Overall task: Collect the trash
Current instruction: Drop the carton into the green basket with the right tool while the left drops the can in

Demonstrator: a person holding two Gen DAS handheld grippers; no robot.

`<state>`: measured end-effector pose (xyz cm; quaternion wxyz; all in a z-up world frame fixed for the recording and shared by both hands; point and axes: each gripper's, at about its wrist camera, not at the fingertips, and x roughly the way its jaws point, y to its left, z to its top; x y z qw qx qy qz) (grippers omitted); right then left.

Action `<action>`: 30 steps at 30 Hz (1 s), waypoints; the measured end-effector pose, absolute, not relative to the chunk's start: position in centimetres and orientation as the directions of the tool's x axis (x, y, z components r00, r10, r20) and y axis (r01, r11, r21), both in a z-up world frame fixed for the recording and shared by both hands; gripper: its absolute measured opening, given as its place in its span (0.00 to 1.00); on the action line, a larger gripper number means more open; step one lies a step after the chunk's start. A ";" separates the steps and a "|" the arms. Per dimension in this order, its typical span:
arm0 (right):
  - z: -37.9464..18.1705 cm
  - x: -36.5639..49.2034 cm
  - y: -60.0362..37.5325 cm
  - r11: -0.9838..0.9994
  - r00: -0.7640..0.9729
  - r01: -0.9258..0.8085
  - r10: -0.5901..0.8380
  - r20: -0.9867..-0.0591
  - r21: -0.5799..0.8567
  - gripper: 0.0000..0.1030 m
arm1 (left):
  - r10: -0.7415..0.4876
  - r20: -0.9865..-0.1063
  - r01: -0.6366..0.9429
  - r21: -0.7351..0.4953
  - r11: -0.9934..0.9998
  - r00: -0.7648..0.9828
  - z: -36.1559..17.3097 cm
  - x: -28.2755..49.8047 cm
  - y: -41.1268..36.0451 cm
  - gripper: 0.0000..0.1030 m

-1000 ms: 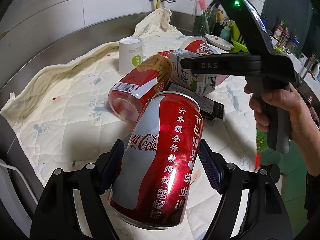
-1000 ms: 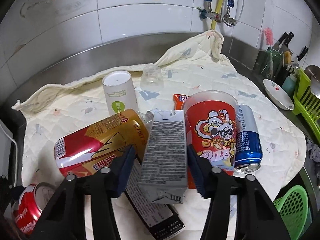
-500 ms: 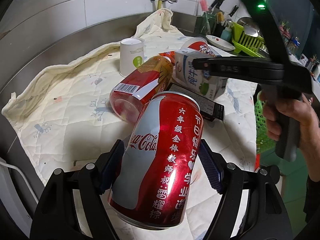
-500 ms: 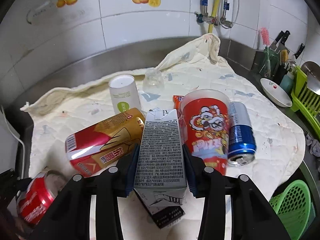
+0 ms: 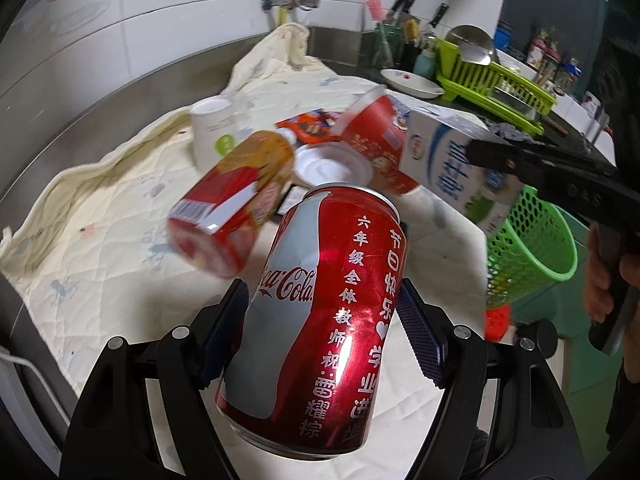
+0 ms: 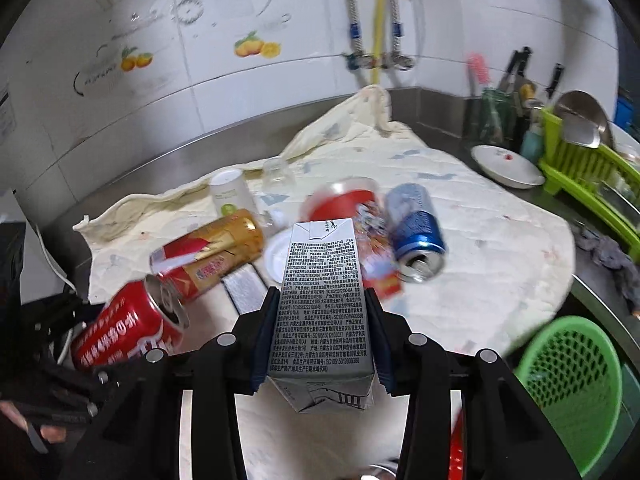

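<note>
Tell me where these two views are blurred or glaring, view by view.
Left wrist view: Coca-Cola can sharp with glare streaks; gold-and-red can and milk carton motion-smeared. Right wrist view: carton sharp between the pads; red cup and blue can smeared; tiled wall bowed by fisheye.

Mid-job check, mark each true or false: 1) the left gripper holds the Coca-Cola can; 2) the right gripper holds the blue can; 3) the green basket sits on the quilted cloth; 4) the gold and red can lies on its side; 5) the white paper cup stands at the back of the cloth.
1) True: the left gripper is clamped on the Coca-Cola can.
2) False: the right gripper grips the milk carton; the blue can lies on the quilted cloth.
3) False: the green basket sits off the cloth, past its edge.
4) True: the gold and red can lies on its side.
5) True: the white paper cup stands at the back.
</note>
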<state>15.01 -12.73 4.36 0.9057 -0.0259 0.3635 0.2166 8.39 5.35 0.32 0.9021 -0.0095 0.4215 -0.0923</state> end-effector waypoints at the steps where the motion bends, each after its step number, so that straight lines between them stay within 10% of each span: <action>1: 4.4 14.6 -14.2 0.915 0.656 -0.390 0.355 -0.666 0.105 0.40 | -0.180 -0.758 0.170 -0.092 0.981 0.627 0.4 8.5 4.9 0.72; 15: -0.5 14.6 -33.8 0.999 0.669 0.034 -0.033 -0.742 -0.014 0.40 | -0.297 -0.757 0.332 -0.112 0.937 0.582 1.1 11.1 -3.4 0.72; 30: -3.9 13.8 -41.5 0.984 0.643 0.179 -0.117 -0.757 0.000 0.52 | -0.445 -0.746 0.498 -0.176 0.849 0.496 1.4 16.1 -16.4 0.72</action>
